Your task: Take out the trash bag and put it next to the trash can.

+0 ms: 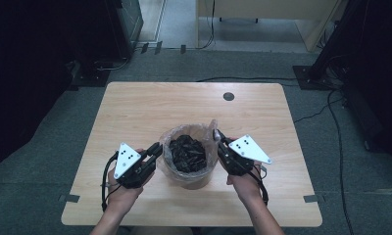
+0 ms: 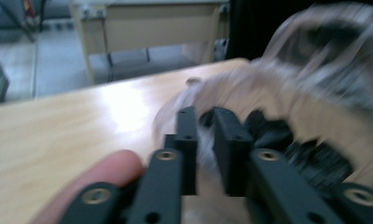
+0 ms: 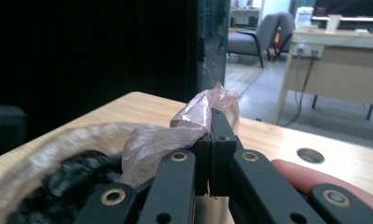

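At the near middle of the counter [image 1: 135,107], in the high view, stood a round bin [image 1: 190,177] lined with a thin translucent plastic bag [image 1: 170,147] and filled with dark crumpled material [image 1: 187,152]. The left gripper [image 1: 156,149] lay at the bin's left rim, held in the person's left hand [image 1: 121,192]; the right gripper [image 1: 219,138] lay at the right rim, held in the right hand [image 1: 244,185], with a raised flap of the bag at its tip. A round hole [image 1: 228,96] was set in the counter's far side, well apart from the bin.

Left gripper view, blurred: the two black jaws stood a little apart, with pale bag film [image 2: 204,140] between them; whether the pads pressed on it could not be told. The bin's rim [image 2: 315,116] and its dark contents [image 2: 273,133] lay just beyond and to the right, and a fingertip [image 2: 105,175] showed at lower left.

Right gripper view: the jaws were fully closed, pinching a bunched fold of the pinkish bag [image 3: 194,116] that rose above their tips. The bag's lining [image 3: 63,140] and the dark material [image 3: 77,175] lay at lower left; the counter's hole [image 3: 310,155] lay to the right, above a finger [image 3: 315,179].
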A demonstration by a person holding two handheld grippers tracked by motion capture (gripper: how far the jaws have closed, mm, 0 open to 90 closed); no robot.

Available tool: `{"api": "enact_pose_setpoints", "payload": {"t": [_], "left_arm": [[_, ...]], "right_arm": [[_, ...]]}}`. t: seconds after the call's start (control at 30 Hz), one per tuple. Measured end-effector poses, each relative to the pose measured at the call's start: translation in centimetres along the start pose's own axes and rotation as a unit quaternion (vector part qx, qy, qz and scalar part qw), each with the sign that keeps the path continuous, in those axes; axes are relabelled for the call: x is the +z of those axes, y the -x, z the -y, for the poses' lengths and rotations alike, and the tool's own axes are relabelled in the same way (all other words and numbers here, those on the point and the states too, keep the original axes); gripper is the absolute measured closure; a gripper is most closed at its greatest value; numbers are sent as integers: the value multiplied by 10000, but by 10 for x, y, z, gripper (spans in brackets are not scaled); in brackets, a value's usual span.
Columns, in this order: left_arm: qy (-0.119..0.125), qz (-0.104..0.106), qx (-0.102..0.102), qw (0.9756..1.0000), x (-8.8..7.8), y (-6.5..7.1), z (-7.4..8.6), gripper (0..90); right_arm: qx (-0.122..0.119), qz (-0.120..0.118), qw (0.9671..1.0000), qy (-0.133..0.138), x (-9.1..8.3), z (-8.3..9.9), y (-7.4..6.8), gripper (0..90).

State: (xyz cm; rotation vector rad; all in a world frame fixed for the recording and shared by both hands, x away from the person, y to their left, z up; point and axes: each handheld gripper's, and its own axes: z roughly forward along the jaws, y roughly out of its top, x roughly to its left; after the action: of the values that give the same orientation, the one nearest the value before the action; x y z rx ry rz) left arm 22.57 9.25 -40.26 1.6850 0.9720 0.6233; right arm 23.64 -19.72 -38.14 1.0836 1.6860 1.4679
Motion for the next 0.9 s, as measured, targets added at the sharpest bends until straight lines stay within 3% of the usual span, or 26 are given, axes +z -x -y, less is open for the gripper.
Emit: {"api": "enact_pose_setpoints", "payload": {"t": [0.03,0.07,0.1,0.2,0.3,0.53,0.63,0.73,0.83,0.9], "left_arm": [[-86,-82,-143,9998,1,-5,8,712],[-240,-232,-463,9984,3,-14,22,640],[-322,-319,-625,9970,6,-18,30,609],[-559,-405,-857,9939,11,-24,49,537],[-716,-406,-753,9938,10,-25,58,498],[-715,-203,-677,9949,4,-23,65,470],[-769,-250,-629,9947,11,-21,61,465],[-1025,-236,-487,9933,25,-17,61,466],[-1097,-230,-491,9925,35,-16,62,539],[-994,-169,-485,9937,36,-16,59,680]], "right_arm": [[-57,-29,10000,16,1,-2,-2,900],[-69,-59,10000,26,2,-4,-5,900],[-66,-66,10000,22,3,-4,-6,900],[8,-20,10000,2,6,-1,-4,900],[106,25,9999,-13,6,2,-2,900],[149,78,9999,-31,2,3,4,900],[150,66,9998,-56,3,4,4,900],[141,39,9999,-72,4,5,3,900],[116,11,9999,-88,6,5,0,900],[90,-1,9999,-98,7,5,-1,900]]}}
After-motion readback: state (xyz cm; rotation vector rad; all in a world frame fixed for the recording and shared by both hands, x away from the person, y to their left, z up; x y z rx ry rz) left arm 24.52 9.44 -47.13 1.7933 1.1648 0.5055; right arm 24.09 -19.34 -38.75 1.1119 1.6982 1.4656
